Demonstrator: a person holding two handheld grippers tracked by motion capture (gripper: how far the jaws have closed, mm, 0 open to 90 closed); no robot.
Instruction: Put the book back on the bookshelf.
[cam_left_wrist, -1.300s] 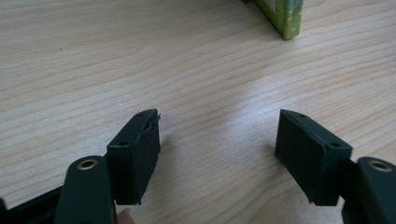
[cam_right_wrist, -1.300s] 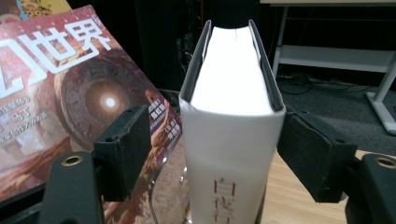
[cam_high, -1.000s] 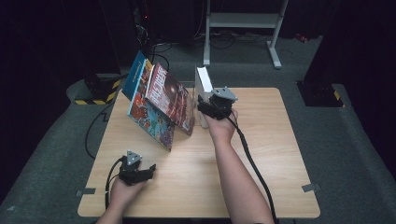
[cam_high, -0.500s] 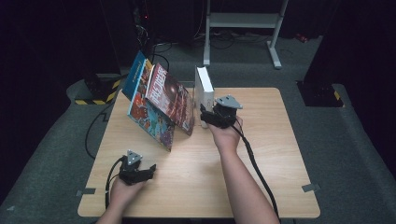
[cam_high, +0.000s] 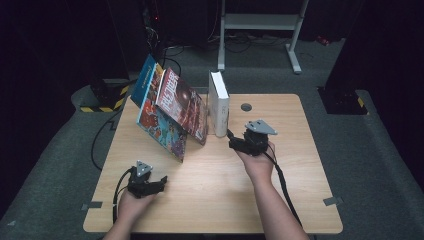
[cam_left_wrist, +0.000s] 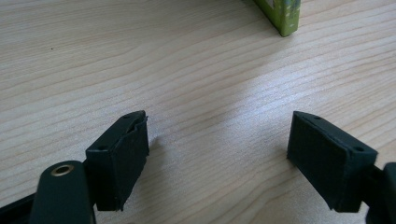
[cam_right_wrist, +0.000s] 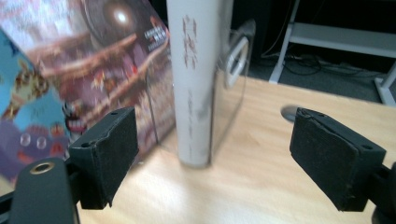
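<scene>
The wooden worktop (cam_high: 300, 165) was the largest thing in sight, its pale grain running under everything else. Toward its far left side a stack of colourful books (cam_high: 170, 112) leaned away to the left, the front one with a dark reddish cover resting on a blue one behind it. Just to their right the white book (cam_high: 218, 102) stood upright on its lower edge, its spine facing the person, close beside the leaning covers; whether it touched them could not be told. In the right gripper view this white book (cam_right_wrist: 194, 79) rose between the two fingers but farther off, with a clear plastic bookend (cam_right_wrist: 236, 70) against its right side.

The right gripper (cam_high: 235, 142) was held above the worktop just in front of the white book's lower corner, near it but not gripping it. Its fingers (cam_right_wrist: 109, 154) stood wide apart with nothing between them.

The left gripper (cam_high: 159, 183) sat low near the front left of the worktop, well apart from the books. Its fingers (cam_left_wrist: 123, 156) were also spread wide over bare wood, holding nothing. At the top of the left gripper view the green corner of a book (cam_left_wrist: 280, 14) rested on the wood. A small dark round grommet (cam_high: 245, 106) lay in the worktop to the right of the white book.
</scene>
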